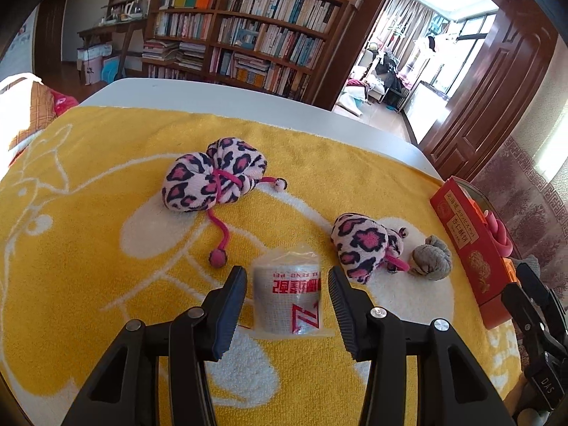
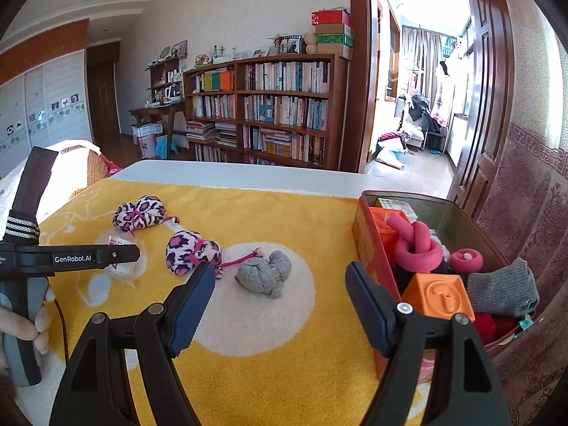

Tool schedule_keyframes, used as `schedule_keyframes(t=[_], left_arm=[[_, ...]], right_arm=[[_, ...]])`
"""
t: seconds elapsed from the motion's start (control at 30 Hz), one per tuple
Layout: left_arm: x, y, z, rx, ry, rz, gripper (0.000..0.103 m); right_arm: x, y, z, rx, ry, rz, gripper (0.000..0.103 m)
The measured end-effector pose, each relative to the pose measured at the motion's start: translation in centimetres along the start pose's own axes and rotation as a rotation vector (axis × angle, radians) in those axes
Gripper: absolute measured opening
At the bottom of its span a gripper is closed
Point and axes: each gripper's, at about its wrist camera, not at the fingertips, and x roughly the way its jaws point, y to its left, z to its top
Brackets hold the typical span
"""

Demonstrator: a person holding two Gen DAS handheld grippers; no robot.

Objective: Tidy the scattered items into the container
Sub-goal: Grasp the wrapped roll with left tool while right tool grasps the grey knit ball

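Left hand-held gripper [image 1: 287, 298] is straddling the wrapped bandage roll [image 1: 287, 296] on the yellow towel [image 1: 106, 248], jaws apart, needing a centred squeeze on the slippery film; right hand-held gripper [image 2: 280, 296] is hanging apart, tin [image 2: 369, 245] at 3 o'clock.

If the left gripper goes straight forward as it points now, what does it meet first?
Most likely the wrapped bandage roll: it stands between the open fingers of the left gripper, directly ahead. The fingers look apart from it.
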Motion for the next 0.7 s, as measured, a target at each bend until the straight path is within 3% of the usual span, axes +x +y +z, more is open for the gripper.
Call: schedule_keyframes(t=[0.23, 0.53, 0.63, 0.7], left_arm=[[-0.6, 0.4, -0.3, -0.029, 0.003, -0.03, 0.05], [0.8, 0.4, -0.4, -0.027, 0.05, -0.042, 0.05], [1.4, -0.1, -0.3, -0.005, 0.055, -0.032, 0.05], [1.8, -0.4, -0.4, 0.013, 0.052, -0.024, 0.05]], right_arm=[[3.5, 0.9, 0.7, 0.058, 0.156, 0.048, 0.079], [8.7, 0.6, 0.1, 0.098, 0.299, -0.026, 0.077], [9.7, 0.7, -0.4, 0.096, 0.337, -0.02, 0.049], [9.7, 1.0, -0.7, 0.086, 0.331, -0.028, 0.047]])
